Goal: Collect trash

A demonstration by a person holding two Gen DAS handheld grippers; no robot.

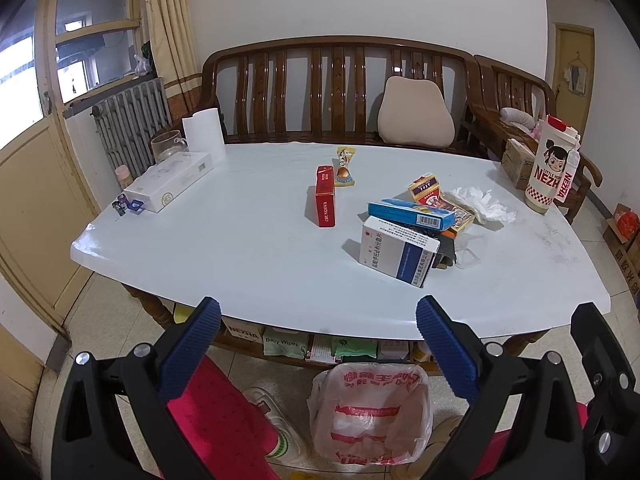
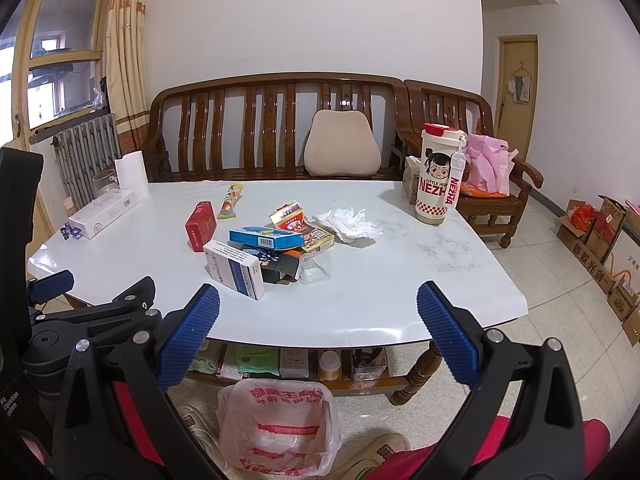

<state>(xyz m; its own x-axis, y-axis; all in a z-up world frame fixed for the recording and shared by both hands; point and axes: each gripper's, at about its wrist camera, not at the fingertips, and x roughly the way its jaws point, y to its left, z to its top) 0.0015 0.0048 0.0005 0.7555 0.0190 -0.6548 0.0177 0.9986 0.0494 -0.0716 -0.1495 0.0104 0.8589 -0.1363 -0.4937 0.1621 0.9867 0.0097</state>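
Both grippers hung short of the near edge of the white glossy desk [image 1: 200,248], and nothing had been picked up. The left gripper [image 1: 318,320] had its blue-padded jaws spread wide apart with nothing between them; the right gripper [image 2: 318,316] was the same, jaws wide and empty.

On the floor under the near edge stood the small bin lined with a translucent white-and-red plastic bag [image 2: 276,428]. As far as could be seen, the bag held nothing, so the collecting looked not yet begun.

All the trash lay on the desk. A white-and-blue cardboard medicine box [image 1: 398,250] leaned nearest the grippers, touching a heap behind it: a flat blue carton with a barcode [image 1: 412,210], a red-and-gold printed packet [image 2: 288,216], a black card box [image 2: 280,266] and a clear plastic wrapper [image 2: 316,268]. Just beside the heap lay a crumpled white tissue [image 2: 348,222]. Apart to the left stood a red cigarette pack [image 1: 325,200], with a yellow snack wrapper [image 1: 344,168] beyond it.

The tall cream cartoon-printed tumbler [image 2: 438,176] and the long white box [image 1: 168,186] at the far left seemed things to keep. Every piece remained to be moved; the medicine box looked the easiest first grasp.
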